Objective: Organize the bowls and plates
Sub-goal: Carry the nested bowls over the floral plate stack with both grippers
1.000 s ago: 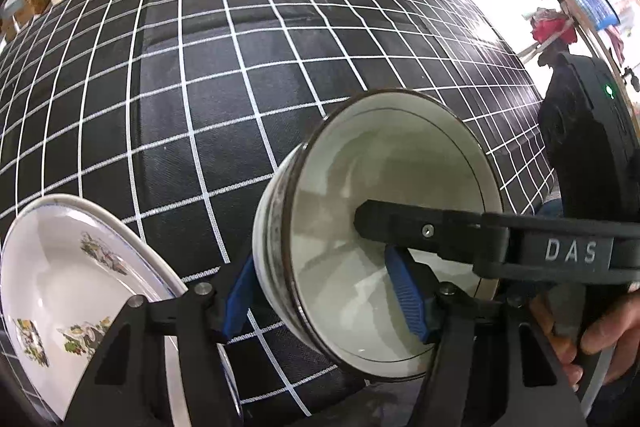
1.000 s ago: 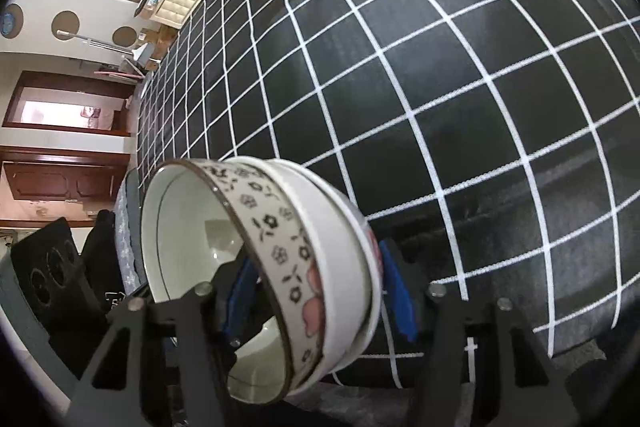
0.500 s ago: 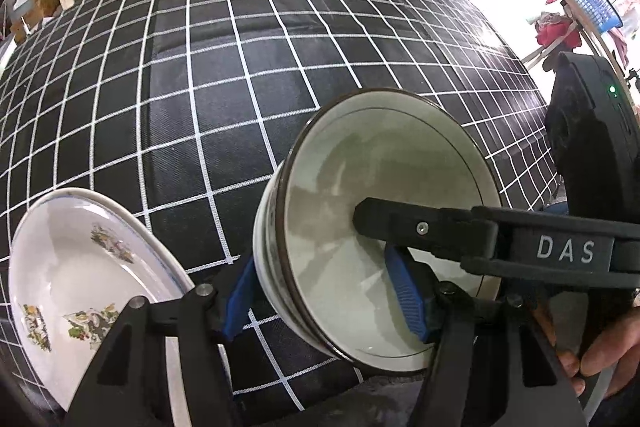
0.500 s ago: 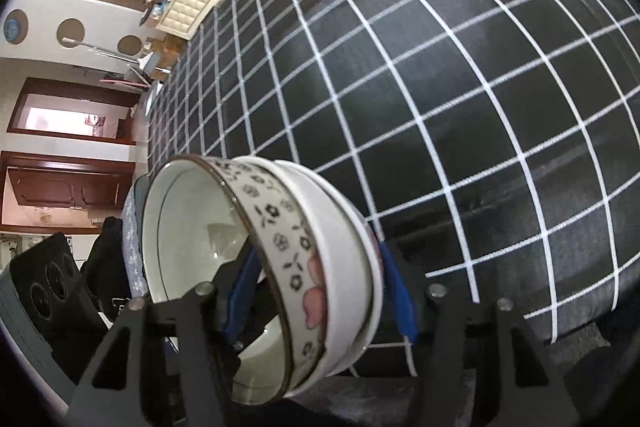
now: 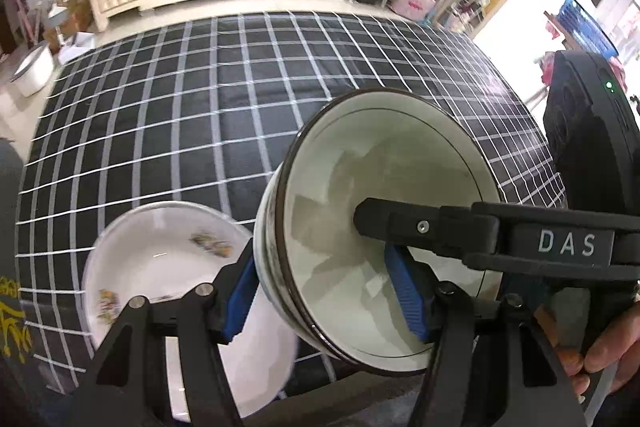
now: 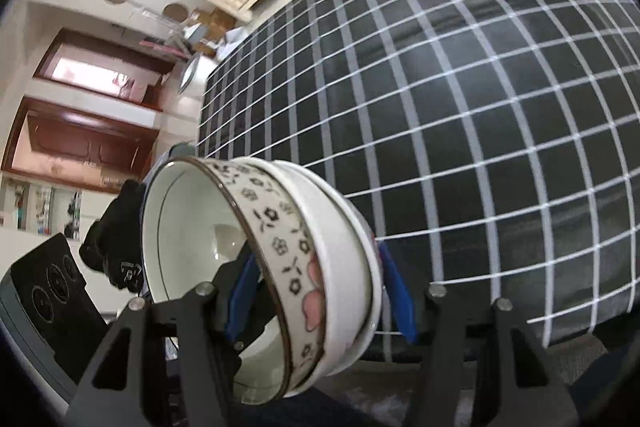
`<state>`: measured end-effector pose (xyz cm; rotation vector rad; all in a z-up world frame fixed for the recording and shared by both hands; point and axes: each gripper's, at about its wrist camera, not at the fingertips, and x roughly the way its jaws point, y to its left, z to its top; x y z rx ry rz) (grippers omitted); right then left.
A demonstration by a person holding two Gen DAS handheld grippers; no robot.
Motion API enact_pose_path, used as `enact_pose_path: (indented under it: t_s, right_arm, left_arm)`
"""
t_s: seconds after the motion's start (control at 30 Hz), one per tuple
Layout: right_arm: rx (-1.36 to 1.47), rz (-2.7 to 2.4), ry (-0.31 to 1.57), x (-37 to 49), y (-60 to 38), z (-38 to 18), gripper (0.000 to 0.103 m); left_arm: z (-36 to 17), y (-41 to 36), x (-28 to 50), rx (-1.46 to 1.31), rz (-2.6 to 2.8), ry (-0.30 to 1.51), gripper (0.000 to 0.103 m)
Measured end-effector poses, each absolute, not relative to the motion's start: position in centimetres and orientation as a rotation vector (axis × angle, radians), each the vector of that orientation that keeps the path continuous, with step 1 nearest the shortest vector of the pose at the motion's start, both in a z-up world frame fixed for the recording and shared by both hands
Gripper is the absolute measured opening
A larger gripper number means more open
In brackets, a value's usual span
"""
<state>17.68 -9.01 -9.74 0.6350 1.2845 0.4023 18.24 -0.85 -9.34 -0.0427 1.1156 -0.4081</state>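
In the left wrist view, a white plate (image 5: 160, 267) lies low at the left on the tabletop (image 5: 240, 107), which has a black cover with a white grid. The plate is shallow, with small coloured prints inside, and it looks a little blurred. To its right, the left tongs (image 5: 326, 301) grip the stack of bowls (image 5: 384, 207) by the wall: one blue pad (image 5: 240, 301) presses the outside, the other sits inside. The stack is tilted on its side above the tabletop, with the opening turned to the right. The inside is plain greyish white with a thin dark line at the rim. The black finger of the right tongs (image 5: 400, 223) reaches into the bowl from the right.

In the right wrist view, the right tongs (image 6: 316, 297) clamp the same stack (image 6: 280, 259), one pad inside and one outside. The inner bowl has a band of small black flowers and a pink flower; the outer bowl is plain white.
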Motion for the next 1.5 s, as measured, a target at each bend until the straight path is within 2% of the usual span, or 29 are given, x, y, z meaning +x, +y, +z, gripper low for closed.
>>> enact_pose_path:
  t_s: [0.23,0.43,1.2,1.5]
  right_arm:
    - [0.598,0.496,1.340,18.7,-3.6,-11.3,0.062]
    - [0.558,0.520,1.390,19.2,-1.0,-13.0,0.062]
    - [0.510,0.483,1.430,18.2,-0.2,-15.3,0.062]
    - [0.533,0.494,1.423,18.0,-0.7,-15.7,0.062]
  left_arm:
    - [-8.4,5.3,17.5,-0.083,-0.306,1.090,0.060]
    - [-9.9,9.7,16.7,-0.122,-0.228,1.119,0.060]
    - [-14.9,11.1,15.7,-0.184,-0.199,1.200,0.060]
    - [-15.1,11.1,15.5,-0.168,-0.197,1.191,0.060]
